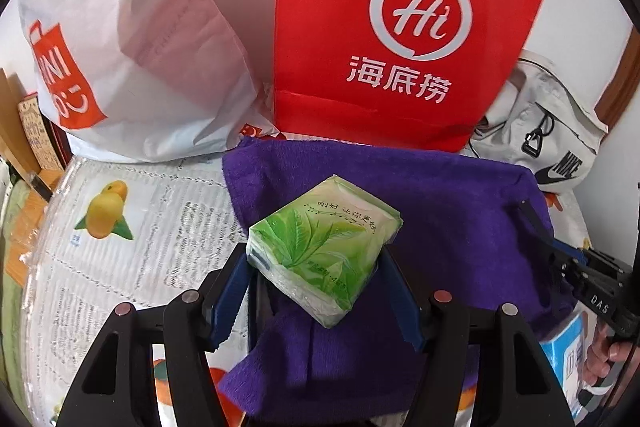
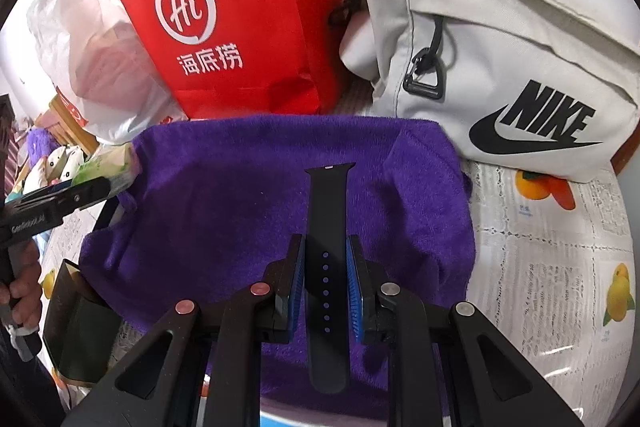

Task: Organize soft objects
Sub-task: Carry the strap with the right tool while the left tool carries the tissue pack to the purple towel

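My left gripper (image 1: 316, 267) is shut on a green tissue pack (image 1: 324, 247) and holds it above a purple towel (image 1: 440, 211) spread on the table. My right gripper (image 2: 325, 259) is shut on a black watch strap (image 2: 326, 227), over the same purple towel (image 2: 224, 195). The strap runs lengthwise between the blue pads. In the left wrist view the right gripper (image 1: 540, 223) reaches in from the right with the strap's tip showing. In the right wrist view the left gripper (image 2: 116, 179) with the tissue pack (image 2: 110, 167) sits at the left edge.
A red paper bag (image 1: 400, 27), a white plastic bag (image 1: 132, 47) and a white Nike bag (image 2: 500, 67) stand behind the towel against the wall. The tablecloth (image 1: 140, 227) has fruit prints. A dark box (image 2: 76, 327) and a blue-white box (image 1: 568, 359) lie near the towel's edges.
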Available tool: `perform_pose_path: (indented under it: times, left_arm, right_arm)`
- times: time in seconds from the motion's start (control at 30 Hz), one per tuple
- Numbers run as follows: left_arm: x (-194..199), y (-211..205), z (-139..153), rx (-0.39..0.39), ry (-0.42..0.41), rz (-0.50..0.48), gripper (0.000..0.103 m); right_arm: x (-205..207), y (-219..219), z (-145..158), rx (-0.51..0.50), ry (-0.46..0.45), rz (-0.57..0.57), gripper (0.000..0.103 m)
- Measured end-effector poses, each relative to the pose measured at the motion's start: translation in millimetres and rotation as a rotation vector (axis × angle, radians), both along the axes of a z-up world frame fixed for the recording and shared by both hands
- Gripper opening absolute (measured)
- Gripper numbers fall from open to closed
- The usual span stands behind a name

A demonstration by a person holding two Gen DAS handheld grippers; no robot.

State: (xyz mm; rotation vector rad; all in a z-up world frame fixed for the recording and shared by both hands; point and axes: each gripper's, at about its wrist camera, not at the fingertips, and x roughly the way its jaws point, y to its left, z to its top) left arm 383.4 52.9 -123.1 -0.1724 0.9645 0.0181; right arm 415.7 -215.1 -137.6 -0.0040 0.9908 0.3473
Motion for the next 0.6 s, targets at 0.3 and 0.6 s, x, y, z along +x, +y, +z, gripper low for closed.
perform_pose_path:
  times: [0.3,0.6]
  left_arm:
    - [21,-5,-8,-0.026,0.024,0.018,0.063]
    - [28,-3,-14,-0.044,0.041,0.030,0.063]
  right_arm:
    - [8,-5,-13,0.015,0.055,-0.007,0.020]
    - [12,-2,-21,0.001,0.090,-0.001,0.020]
